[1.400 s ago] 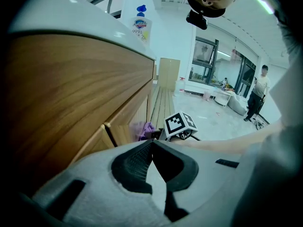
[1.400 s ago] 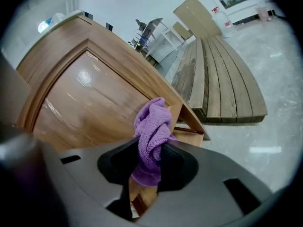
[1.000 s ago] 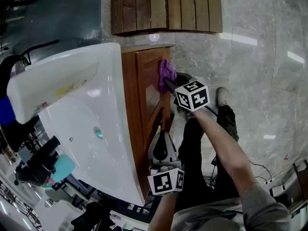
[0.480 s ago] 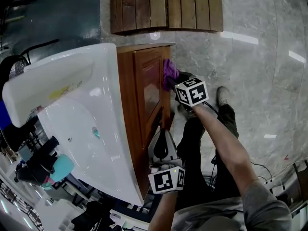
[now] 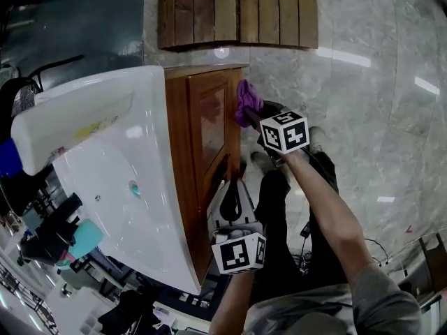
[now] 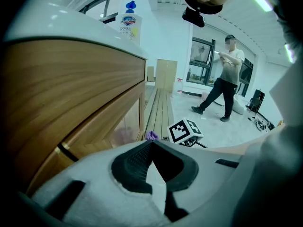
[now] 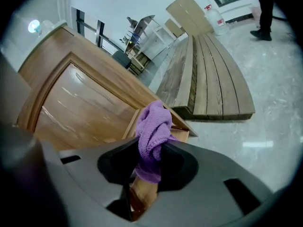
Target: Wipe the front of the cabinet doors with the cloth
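Pale grey marble floor (image 5: 363,82), brown wooden panelled cabinet door (image 5: 211,124): wiping in hand.
Right claw (image 7: 150,167) pinches the purple terry cloth (image 7: 154,126) at the door's top outer edge. The next move is probably a sweep across the panel (keeping contact). Left claw (image 6: 152,167) is closed and empty.

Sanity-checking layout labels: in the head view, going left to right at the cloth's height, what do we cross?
White sink → wooden cabinet door → purple cloth → marble floor.
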A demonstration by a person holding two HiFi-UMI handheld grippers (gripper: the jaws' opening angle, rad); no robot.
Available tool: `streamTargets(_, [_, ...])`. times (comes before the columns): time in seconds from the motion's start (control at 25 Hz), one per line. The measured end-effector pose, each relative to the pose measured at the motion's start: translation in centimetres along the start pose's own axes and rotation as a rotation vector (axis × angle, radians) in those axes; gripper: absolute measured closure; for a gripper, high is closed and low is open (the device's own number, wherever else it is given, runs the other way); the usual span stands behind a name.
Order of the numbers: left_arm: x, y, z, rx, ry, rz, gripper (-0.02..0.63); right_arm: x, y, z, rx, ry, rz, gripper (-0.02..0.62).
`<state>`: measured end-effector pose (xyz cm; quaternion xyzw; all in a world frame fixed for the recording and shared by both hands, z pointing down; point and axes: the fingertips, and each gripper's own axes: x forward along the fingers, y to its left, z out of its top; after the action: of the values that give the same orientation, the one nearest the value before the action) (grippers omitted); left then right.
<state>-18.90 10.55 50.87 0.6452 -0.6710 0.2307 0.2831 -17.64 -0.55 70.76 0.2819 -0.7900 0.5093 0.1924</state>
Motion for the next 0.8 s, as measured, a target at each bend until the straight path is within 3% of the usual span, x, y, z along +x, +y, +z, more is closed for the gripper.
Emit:
streamTargets(0.32, [1.0, -2.3, 3.0, 0.029, -0.031, -0.028, 0.597, -4.8, 2.9, 5.7, -0.05, -0.113, 0.069, 0.492])
streamTargets(0.8, [1.3, -2.7, 6.5, 0.097, -0.049, -0.047, 0.597, -10.4, 10.9, 13.1, -0.117, -0.29, 0.248, 0.492])
